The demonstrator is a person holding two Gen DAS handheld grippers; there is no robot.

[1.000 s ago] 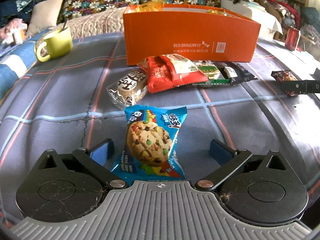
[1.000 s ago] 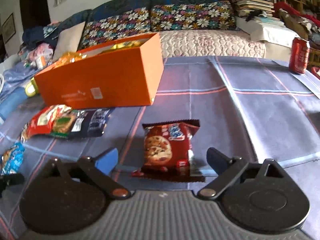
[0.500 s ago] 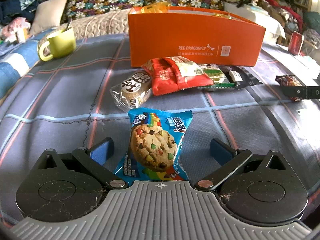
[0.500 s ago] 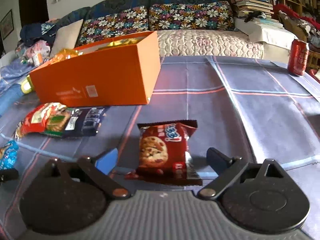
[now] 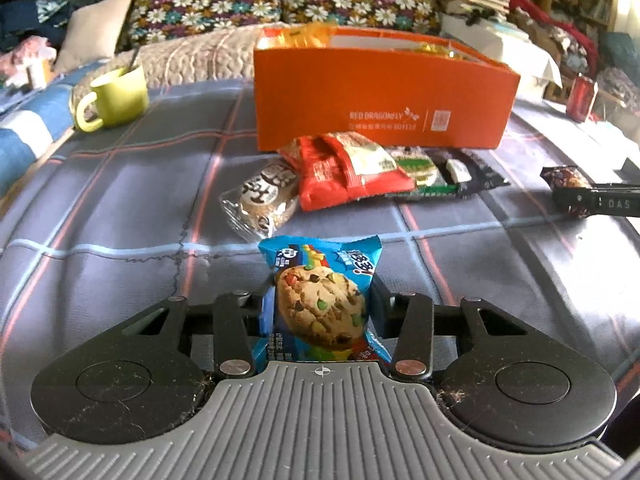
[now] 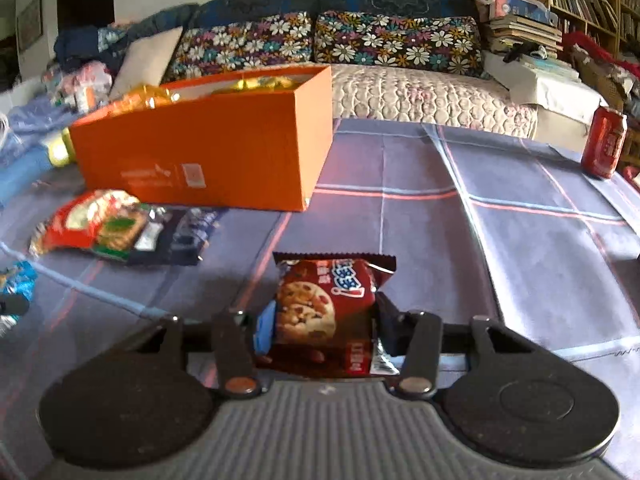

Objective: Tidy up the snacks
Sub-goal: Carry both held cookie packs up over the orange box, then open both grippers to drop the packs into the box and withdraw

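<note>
A blue cookie packet [image 5: 320, 300] sits between the jaws of my left gripper [image 5: 320, 312]; the jaws are closing and the pads press its sides. A dark red cookie packet [image 6: 326, 312] is squeezed the same way by my right gripper [image 6: 322, 324], whose jaws are closing too. Behind them stands the orange box [image 5: 380, 100] with yellow packets inside, seen also in the right wrist view as the orange box [image 6: 208, 152]. Loose snacks lie before it: a round cake packet [image 5: 264, 196], a red bag [image 5: 348, 168] and a dark packet [image 5: 468, 172].
A green mug [image 5: 116, 96] with a spoon stands at the far left on the plaid cloth [image 5: 120, 208]. A red can [image 6: 604, 142] is at the far right. A sofa with flowered cushions [image 6: 328, 44] runs behind the table.
Both grippers' jaws have come together from wide apart onto their packets: the left on the blue one, the right on the dark red one. Neither hand has shifted much.
</note>
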